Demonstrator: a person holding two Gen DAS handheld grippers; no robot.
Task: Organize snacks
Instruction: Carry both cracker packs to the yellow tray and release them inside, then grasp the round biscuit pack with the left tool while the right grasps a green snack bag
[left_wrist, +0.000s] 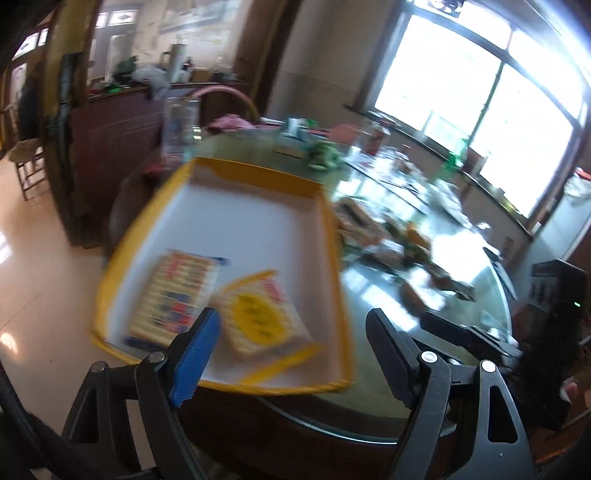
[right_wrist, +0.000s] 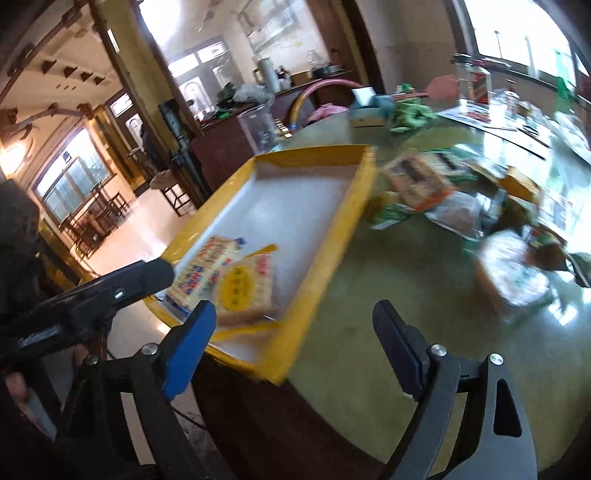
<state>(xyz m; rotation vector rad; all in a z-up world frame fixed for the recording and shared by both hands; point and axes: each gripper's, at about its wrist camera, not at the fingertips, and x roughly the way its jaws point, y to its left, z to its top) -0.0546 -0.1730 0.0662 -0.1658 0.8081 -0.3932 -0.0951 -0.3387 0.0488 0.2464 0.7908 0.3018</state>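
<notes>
Left wrist view: my left gripper (left_wrist: 295, 325) stood with its jaws wide apart and nothing between them, filling the lower part of the frame. Behind it, left of centre, a yellow-rimmed tray (left_wrist: 334, 236) with a white floor lay on the glass-topped table (left_wrist: 476, 266). Two snack packets lay in the tray's near end, touching: a striped cracker pack (left_wrist: 177, 291) at lower left and a yellow-labelled pack (left_wrist: 258, 314) just beside it, overlapping its edge. Further loose snacks (left_wrist: 373, 229), blurred, lay on the table to the right of the tray. My right gripper's body (left_wrist: 472, 336) showed at the lower right edge.

Right wrist view: my right gripper (right_wrist: 295, 321) also had its jaws spread, empty, at the bottom of the frame. The tray (right_wrist: 332, 236) sat left of centre, one corner overhanging the table edge. Both packets, striped (right_wrist: 207, 266) and yellow-labelled (right_wrist: 243, 291), lay at its near end. Loose snacks (right_wrist: 421, 177) were scattered right of the tray across the table (right_wrist: 369, 288). A clear plastic cup (right_wrist: 258, 127) stood beyond the tray's far end. My left gripper's finger (right_wrist: 122, 284) reached in from the left edge.
</notes>
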